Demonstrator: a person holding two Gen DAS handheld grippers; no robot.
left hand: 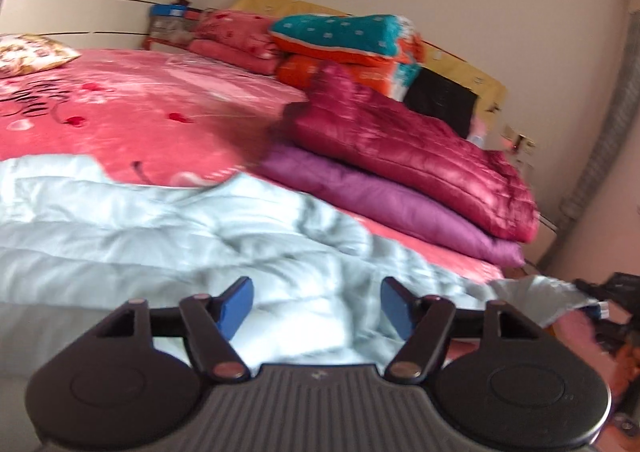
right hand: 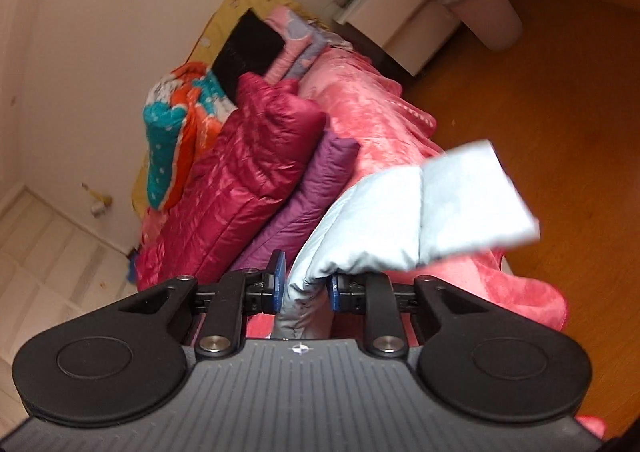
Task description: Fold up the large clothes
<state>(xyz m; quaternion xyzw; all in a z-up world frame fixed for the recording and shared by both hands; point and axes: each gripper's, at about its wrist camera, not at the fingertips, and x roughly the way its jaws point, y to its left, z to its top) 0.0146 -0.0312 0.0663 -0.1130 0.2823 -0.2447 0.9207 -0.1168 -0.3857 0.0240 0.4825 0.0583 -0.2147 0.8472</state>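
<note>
The pale blue padded jacket (left hand: pixel 168 236) is soft quilted cloth with a faint sheen, crumpled into folds. Under it the pink bed cover (left hand: pixel 132 112) looks like plush, velvety fleece with a printed pattern. At the far right, the crimson down jacket (left hand: pixel 412 164) is glossy, slick quilted fabric, and the purple jacket (left hand: pixel 384 204) below it is smoother and more matt. Behind them the teal and orange blanket (left hand: pixel 348 36) looks fluffy. The left gripper (left hand: pixel 316 308) has matt black plastic arms, ribbed grey housing, blue rubbery pads (left hand: pixel 238 306) and shiny metal rivets. The floor (right hand: pixel 560 92) is smooth orange-brown wood or laminate with a soft gloss.
</note>
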